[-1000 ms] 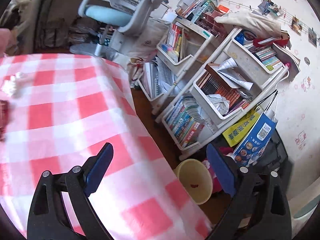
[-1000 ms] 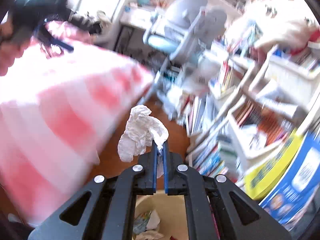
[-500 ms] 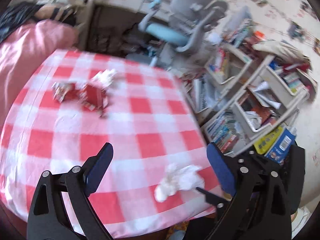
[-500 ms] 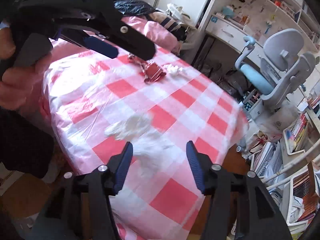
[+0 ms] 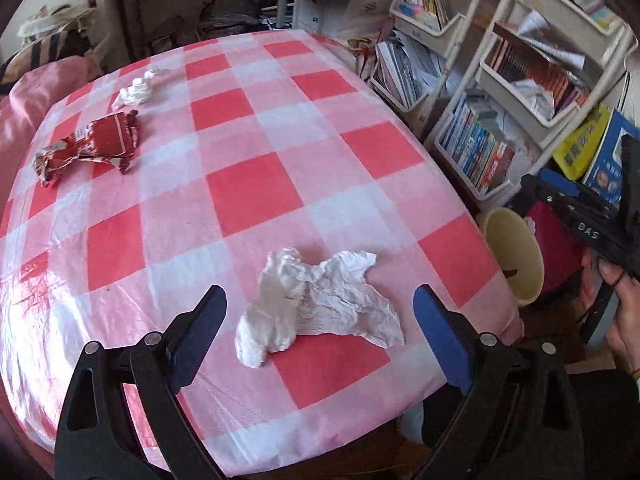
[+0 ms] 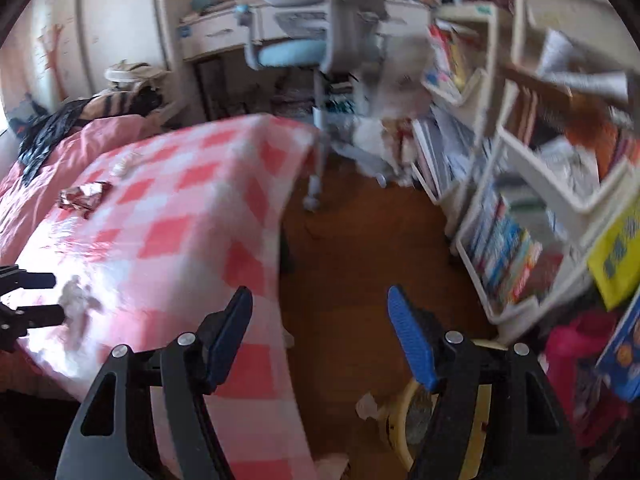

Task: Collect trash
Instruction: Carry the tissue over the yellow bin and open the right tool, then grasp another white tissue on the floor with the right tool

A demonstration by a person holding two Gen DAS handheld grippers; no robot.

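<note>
A crumpled white tissue [image 5: 316, 300] lies near the front edge of the red-and-white checked table [image 5: 248, 184]. My left gripper [image 5: 318, 296] hovers over it, open, its blue pads either side and clear of the paper. Farther back lie a red wrapper [image 5: 92, 146] and a small white tissue [image 5: 138, 88]. My right gripper [image 6: 319, 294] is over the wooden floor beside the table, its jaws opening with nothing between them. Below it sits the yellow bin [image 6: 402, 408], partly hidden, with a white scrap [image 6: 366, 406] at its rim. The same bin [image 5: 516, 256] stands right of the table.
White shelf racks full of books [image 5: 500, 92] stand close on the right. A grey-and-blue swivel chair [image 6: 304, 40] stands behind the table. A pink bed cover [image 6: 60, 140] lies at far left. A hand [image 5: 624, 312] holds the right gripper beside the bin.
The right gripper, shut on a white tissue a second ago, has opened and no longer holds it. The left gripper swung from the bin and shelves to the table and sank over the near tissue.
</note>
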